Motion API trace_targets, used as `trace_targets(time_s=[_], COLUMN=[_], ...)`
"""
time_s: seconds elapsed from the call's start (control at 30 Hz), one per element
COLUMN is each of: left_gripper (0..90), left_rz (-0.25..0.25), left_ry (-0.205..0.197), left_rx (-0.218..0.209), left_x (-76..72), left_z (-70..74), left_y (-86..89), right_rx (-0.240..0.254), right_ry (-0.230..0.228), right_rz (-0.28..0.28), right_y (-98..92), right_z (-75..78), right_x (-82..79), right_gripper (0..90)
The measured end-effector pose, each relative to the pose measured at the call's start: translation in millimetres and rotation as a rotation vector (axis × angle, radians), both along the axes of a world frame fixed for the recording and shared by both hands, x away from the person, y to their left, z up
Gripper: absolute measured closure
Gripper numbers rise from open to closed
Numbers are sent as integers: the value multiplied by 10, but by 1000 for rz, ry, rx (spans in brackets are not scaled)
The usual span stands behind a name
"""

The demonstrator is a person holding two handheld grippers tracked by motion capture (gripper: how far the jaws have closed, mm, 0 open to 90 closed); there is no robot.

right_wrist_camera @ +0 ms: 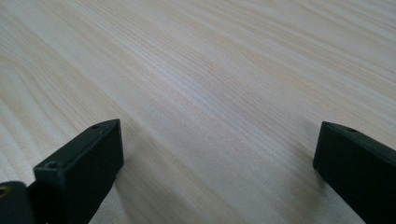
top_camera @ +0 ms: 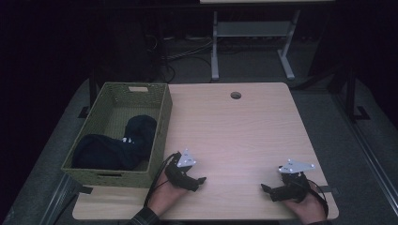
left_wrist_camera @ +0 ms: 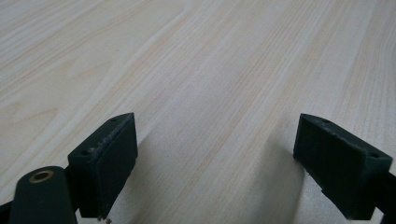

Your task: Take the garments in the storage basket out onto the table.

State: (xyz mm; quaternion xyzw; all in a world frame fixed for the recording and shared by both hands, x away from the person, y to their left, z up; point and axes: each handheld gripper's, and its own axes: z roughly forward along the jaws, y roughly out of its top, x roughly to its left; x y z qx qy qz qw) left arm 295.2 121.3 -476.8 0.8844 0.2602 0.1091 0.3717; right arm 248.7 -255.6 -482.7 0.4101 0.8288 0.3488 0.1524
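Left gripper (top_camera: 202,180): rests low over the near left part of the table, held in the person's left hand (top_camera: 165,197); in the left gripper view its jaws stand spread wide with nothing but bare wood grain between the pads (left_wrist_camera: 112,163).
Right gripper (top_camera: 264,187): rests low over the near right part of the table, held in the person's right hand (top_camera: 307,206); in the right gripper view its jaws are spread wide too, and nothing lies between them.
Pointing: the two grippers aim inward, toward each other, well apart, with open tabletop between them.
Grey plates: a three-cornered plate sits on top of each gripper, tilted up toward the camera in the high view.
Cables: a dark cable trails from each gripper back toward the person.
Table (top_camera: 244,131): light wood, with a round hole (top_camera: 235,95) near its far edge.
Basket (top_camera: 162,136): green woven, rectangular, standing on the left edge of the table, just beside the left gripper but not touching it.
Dark clothing (top_camera: 117,143): a bundle of dark fabric lies inside the basket, filling its near half and reaching toward the middle; a small white mark shows on it.
Beyond the table: a grey floor, loose cables and the pale legs of another table frame (top_camera: 253,42).
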Motion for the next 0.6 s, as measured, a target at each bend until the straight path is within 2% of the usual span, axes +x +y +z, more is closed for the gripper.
trace_targets(time_s=[0.33,0.6], left_gripper=[132,137], left_rz=[9,13], left_ry=[-2,19], left_rx=[-1,13], left_x=[11,13], left_z=[0,34], left_y=[-16,-13], right_rx=[1,2], right_ry=[4,4], right_rz=[-4,-2], right_y=[1,0], right_z=[2,1], right_x=[-5,-3], right_gripper=[13,13])
